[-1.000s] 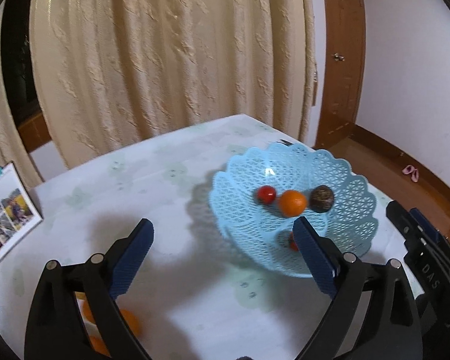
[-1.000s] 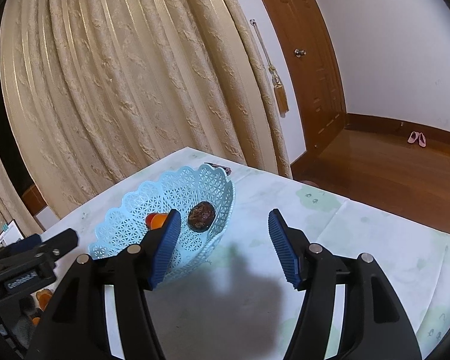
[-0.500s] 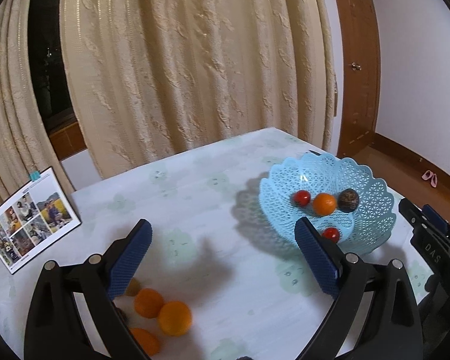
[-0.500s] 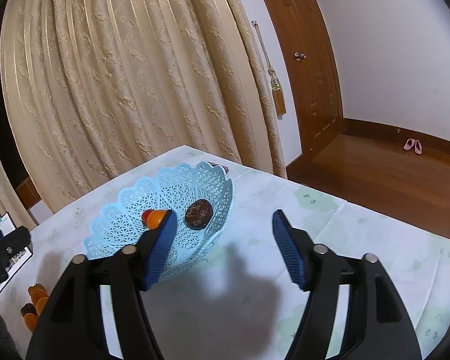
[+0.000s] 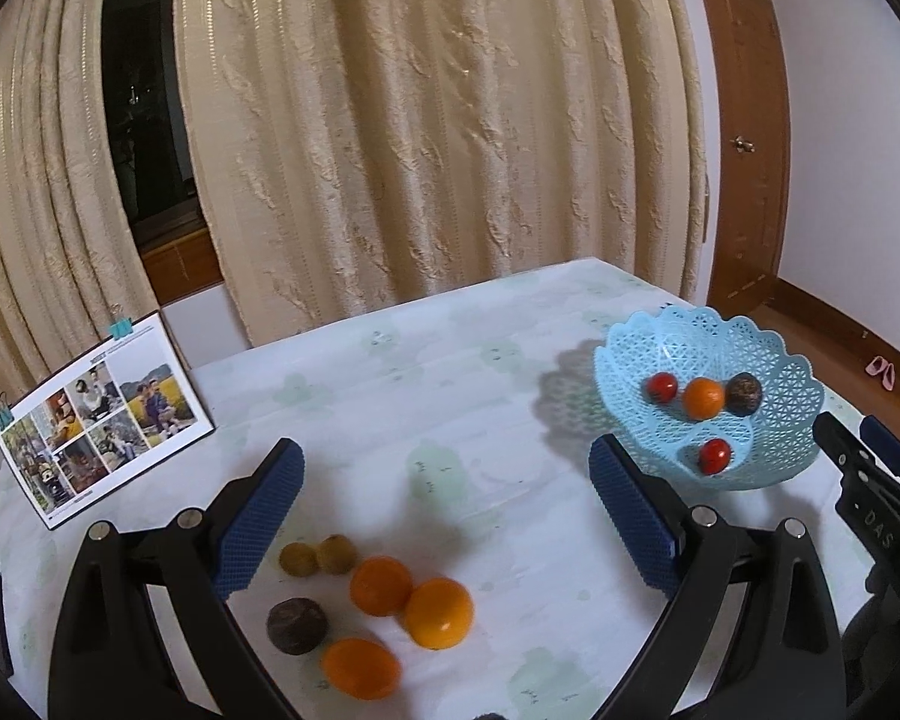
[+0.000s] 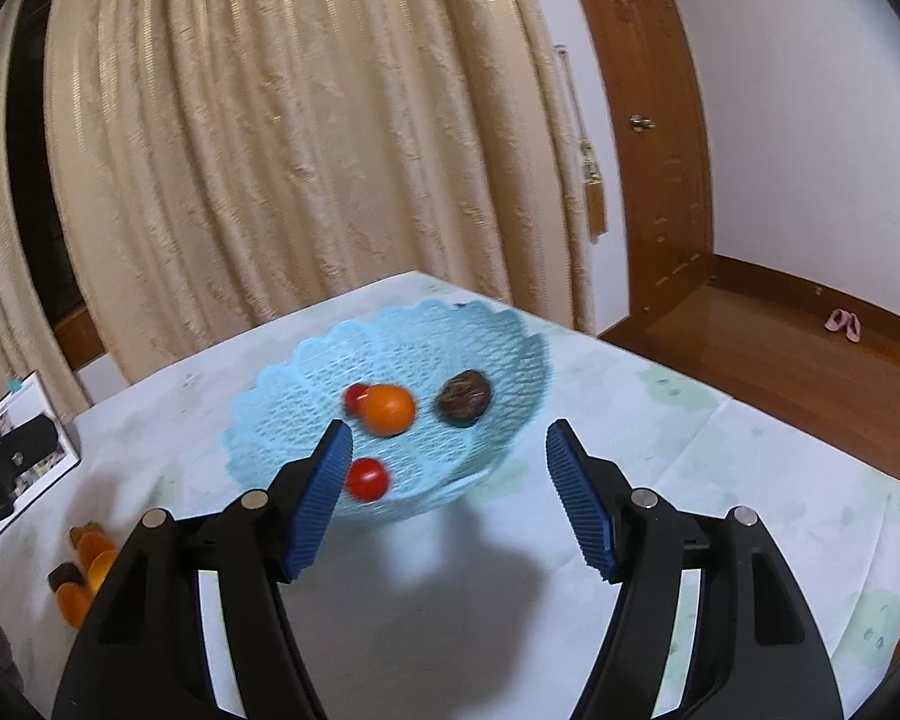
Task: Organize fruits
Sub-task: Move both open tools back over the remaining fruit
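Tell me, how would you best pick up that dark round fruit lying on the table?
Grip the dark fruit across its middle, coming down from above. It is round, so any pair of opposite sides would do, but an orange lies close beside it, so set the open left gripper with its fingers on the free sides.

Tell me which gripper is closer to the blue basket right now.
Right. The right gripper hangs just short of the blue basket, jaws open and empty. The left gripper is off beside it, over the loose oranges.
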Tool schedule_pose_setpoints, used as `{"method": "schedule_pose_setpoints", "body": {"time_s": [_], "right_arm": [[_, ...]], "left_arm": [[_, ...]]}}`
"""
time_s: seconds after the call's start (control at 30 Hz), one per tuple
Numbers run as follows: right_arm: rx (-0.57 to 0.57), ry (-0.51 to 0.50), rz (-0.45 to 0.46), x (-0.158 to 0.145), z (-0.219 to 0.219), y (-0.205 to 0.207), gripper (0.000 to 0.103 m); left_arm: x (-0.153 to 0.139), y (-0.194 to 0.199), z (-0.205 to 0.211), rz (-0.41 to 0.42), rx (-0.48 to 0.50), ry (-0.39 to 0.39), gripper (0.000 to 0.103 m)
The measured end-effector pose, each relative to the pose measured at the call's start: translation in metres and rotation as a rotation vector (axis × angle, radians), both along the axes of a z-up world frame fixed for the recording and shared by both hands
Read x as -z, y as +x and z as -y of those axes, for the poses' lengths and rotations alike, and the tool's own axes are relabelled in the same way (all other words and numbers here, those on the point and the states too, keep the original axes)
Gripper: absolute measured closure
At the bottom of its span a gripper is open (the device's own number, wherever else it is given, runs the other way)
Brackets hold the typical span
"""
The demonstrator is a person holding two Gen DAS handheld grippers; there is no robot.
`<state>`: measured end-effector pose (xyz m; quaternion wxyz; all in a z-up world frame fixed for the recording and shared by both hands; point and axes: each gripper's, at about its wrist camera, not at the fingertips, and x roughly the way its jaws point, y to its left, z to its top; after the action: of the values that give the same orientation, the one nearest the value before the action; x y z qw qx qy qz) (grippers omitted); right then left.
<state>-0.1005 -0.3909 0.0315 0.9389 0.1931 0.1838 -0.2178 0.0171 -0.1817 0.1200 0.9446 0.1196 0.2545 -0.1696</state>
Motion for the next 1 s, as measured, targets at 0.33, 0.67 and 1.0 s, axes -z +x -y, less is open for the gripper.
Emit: {"method": "schedule_pose_setpoints", "body": {"time_s": [0.33,0.67,1.0], "right_arm": [[-0.272,-0.003,-0.056,-0.007,-0.066,0.029,0.029],[-0.443,0.048,-0.125,-0.005,-0.108,0.055,0.029],[-0.63,0.044,-0.213,0.004,-0.153,0.084,0.029]], "left_arm": [[0.003,0.012,-0.038,-0.01,-0.068,-0.013,0.008],[0.01,0.054,-0.098,-0.156,-0.16,-0.108,0.008],[0.013,0.078,-0.134,-0.202,-0.236,-0.137,0.008]]}}
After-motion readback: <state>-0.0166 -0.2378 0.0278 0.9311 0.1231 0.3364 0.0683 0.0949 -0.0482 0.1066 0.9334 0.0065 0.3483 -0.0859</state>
